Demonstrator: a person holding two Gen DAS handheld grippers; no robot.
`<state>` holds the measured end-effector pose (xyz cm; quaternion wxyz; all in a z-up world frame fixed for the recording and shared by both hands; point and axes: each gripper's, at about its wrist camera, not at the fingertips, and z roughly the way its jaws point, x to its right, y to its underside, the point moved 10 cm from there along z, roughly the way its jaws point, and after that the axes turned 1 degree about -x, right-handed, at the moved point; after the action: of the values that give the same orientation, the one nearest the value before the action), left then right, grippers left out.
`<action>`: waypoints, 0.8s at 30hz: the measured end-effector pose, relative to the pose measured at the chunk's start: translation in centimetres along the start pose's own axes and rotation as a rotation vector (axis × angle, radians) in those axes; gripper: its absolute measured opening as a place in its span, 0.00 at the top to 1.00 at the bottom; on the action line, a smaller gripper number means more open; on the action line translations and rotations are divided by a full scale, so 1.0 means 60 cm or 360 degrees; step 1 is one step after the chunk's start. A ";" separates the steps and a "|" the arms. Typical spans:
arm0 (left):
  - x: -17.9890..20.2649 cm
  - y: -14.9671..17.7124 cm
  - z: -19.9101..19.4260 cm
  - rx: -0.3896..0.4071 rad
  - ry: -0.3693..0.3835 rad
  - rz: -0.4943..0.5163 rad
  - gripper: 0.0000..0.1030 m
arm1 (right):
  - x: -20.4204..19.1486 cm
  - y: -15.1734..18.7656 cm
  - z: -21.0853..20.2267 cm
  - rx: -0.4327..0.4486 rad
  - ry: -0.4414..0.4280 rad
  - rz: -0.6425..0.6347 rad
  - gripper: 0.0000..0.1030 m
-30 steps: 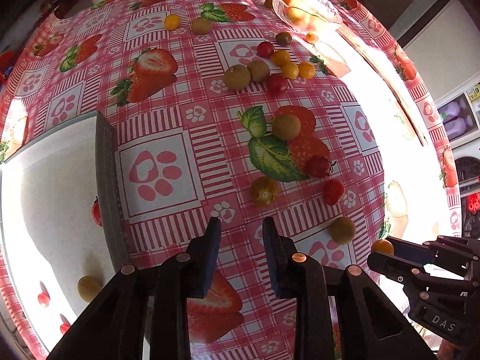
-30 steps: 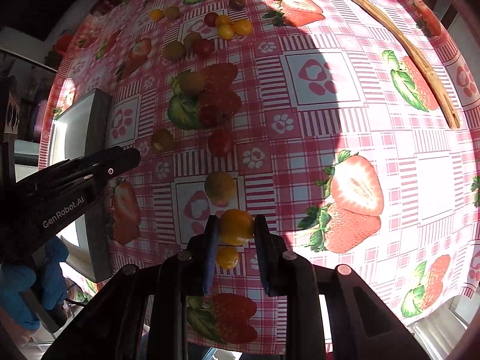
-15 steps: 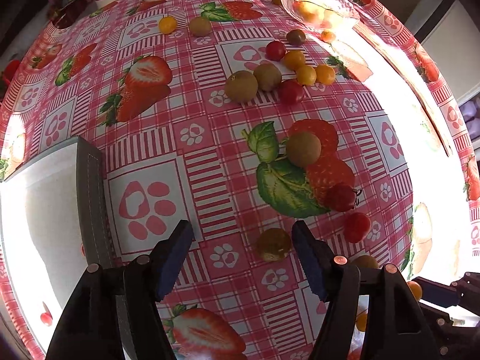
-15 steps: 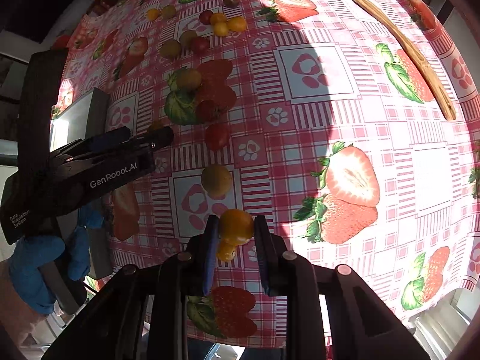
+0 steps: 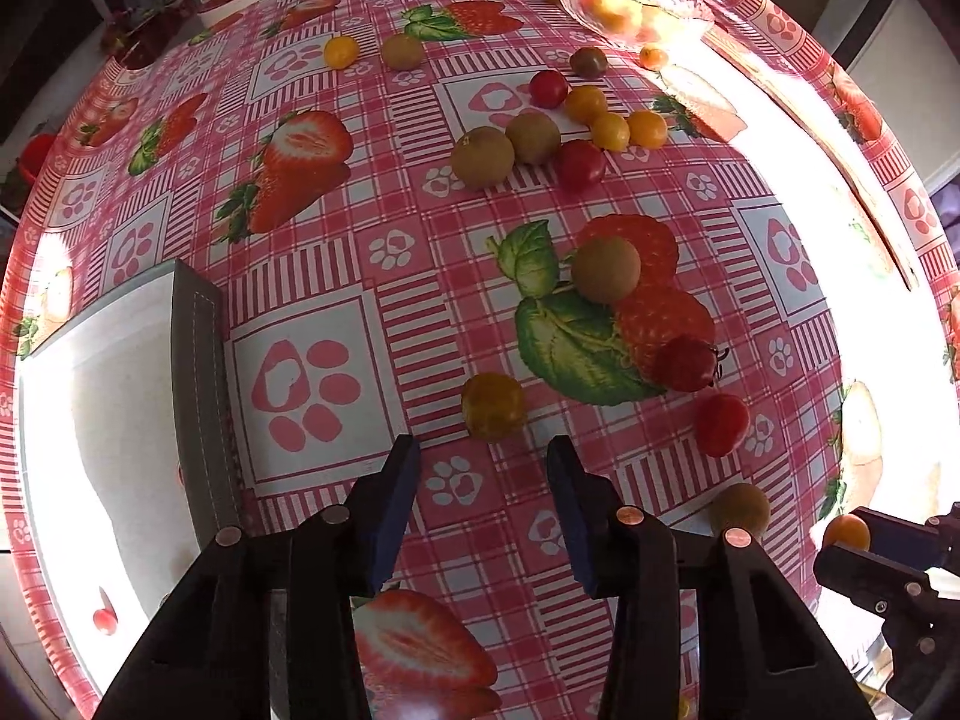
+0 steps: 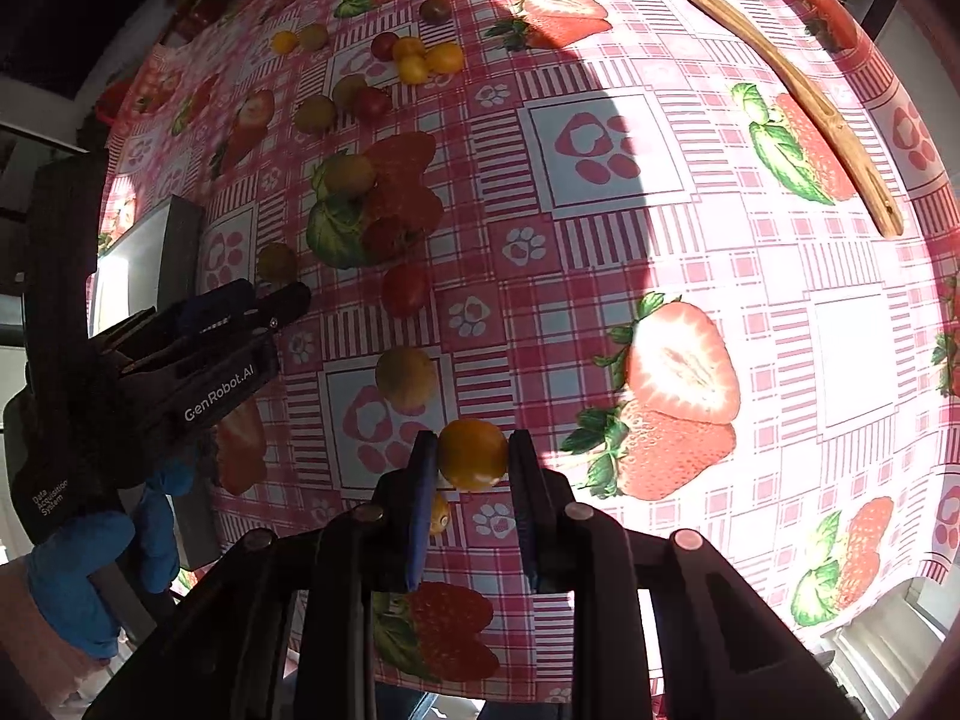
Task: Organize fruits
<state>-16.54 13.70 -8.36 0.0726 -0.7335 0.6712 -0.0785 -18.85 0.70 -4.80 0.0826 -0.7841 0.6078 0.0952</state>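
status: task was early-to-mid stage, by judgement.

near: right gripper (image 6: 472, 459) was clamped on an orange-yellow tomato (image 6: 472, 454), lifted off the checked tablecloth (image 6: 690, 228). a smaller yellow one (image 6: 440, 513) lay just below/behind the blue pads. left gripper (image 5: 480, 501) was held wide, nothing btwn the jaws, w/ a yellow-green tomato (image 5: 493, 406) just ahead of the tips, not touching.

mid: white tray (image 5: 90, 420) to the left held only a few small red pieces; count unclear due to glare. loose fruit nearby: red tomato (image 5: 720, 423), dark red tomato (image 5: 686, 363), brown-green round fruit (image 5: 605, 269).

far: cluster of approx. seven mixed pieces (image 5: 564, 132), two more (image 5: 372, 51) apart on the left. glass bowl (image 5: 633, 0) at far edge held several orange/yellow pieces.

remaining: most fruit was unsorted on the cloth.
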 end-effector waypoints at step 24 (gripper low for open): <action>-0.074 -0.027 -0.034 0.0093 0.0092 -0.0143 0.12 | -0.012 -0.015 0.001 0.0021 -0.0018 0.0031 0.74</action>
<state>-15.80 18.23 -6.11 0.0711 -0.7578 0.6369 -0.1225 -18.13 1.65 -4.66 0.0902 -0.7770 0.6155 0.0962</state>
